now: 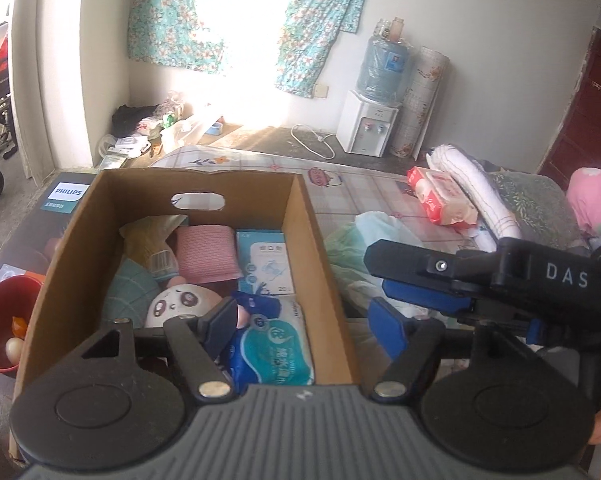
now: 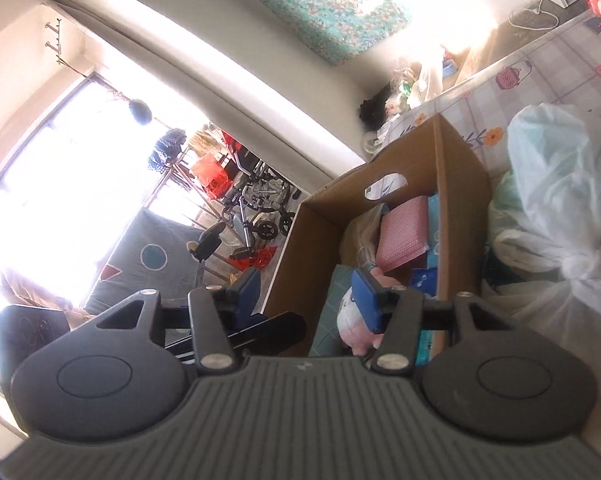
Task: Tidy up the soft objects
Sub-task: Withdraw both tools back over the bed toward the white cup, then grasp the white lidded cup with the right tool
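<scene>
Both the left claw (image 1: 304, 320) and the right claw (image 2: 306, 292) are standing open and empty over the cardboard box (image 1: 312, 216), where the panda plush (image 1: 176, 304) and wipes pack (image 1: 276, 348) are lying. Drifting low, a finger (the left one especially) is risking snagging the box wall and tipping it.

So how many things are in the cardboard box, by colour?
Pink: 2, folded cloth and panda plush
Blue or teal packs: 3, wipes, mask pack, dark blue pack
Teal cloth: 1
Yellowish bag: 1
Total: 7
</scene>
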Available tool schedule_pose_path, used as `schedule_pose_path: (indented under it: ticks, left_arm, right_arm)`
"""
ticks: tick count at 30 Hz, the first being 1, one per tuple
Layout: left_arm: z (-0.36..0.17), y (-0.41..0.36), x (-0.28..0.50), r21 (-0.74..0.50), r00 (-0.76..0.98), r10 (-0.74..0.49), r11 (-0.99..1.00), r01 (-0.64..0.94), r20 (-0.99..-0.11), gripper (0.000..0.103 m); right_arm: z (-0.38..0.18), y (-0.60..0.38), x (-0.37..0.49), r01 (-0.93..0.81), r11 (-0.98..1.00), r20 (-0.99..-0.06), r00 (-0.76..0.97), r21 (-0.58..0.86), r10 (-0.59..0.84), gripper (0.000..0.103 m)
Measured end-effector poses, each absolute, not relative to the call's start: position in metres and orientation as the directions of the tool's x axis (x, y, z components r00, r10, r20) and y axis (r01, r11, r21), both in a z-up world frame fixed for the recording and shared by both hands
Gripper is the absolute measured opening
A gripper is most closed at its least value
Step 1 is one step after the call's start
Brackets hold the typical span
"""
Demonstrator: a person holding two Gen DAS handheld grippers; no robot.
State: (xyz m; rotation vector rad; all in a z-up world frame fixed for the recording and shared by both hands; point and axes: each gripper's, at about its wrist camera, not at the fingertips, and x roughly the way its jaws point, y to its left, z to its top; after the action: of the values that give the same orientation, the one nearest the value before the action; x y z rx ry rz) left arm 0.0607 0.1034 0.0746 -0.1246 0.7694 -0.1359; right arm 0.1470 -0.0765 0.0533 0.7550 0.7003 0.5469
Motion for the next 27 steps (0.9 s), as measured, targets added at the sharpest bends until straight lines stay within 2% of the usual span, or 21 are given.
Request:
schedule_pose_path:
  ticks: [8,10,15,21,27]
  left_arm:
    - [0.063,-0.008,0.027,-0.151,0.69,-0.319,0.944,0.295,-0.65,0.075]
    - [0.053,-0.041,0.018,-0.124,0.679,-0.346,0.927,0.355,-0.647,0.078]
    - [0.013,-0.11,0.012,-0.112,0.618,-0.43,0.868,0.484,-0.658,0.078]
    - [-0.032,-0.172,0.011,-0.009,0.589,-0.403,0.83,0.558,-0.701,0.078]
    - [-0.066,-0.2,0.026,0.054,0.57,-0.349,0.819,0.572,-0.744,0.079]
  right_arm:
    - [0.066,-0.213,0.046,-0.115,0.734,-0.345,0.827,0.669,0.444,0.06]
    - [0.062,-0.243,0.023,-0.068,0.758,-0.357,0.852,0.649,0.382,0.062]
    - [0.032,-0.31,-0.02,0.088,0.769,-0.427,0.868,0.634,0.252,0.063]
    - [-0.022,-0.346,-0.026,0.207,0.73,-0.527,0.815,0.651,0.239,0.063]
    - [-0.052,-0.355,-0.011,0.248,0.697,-0.57,0.775,0.672,0.273,0.063]
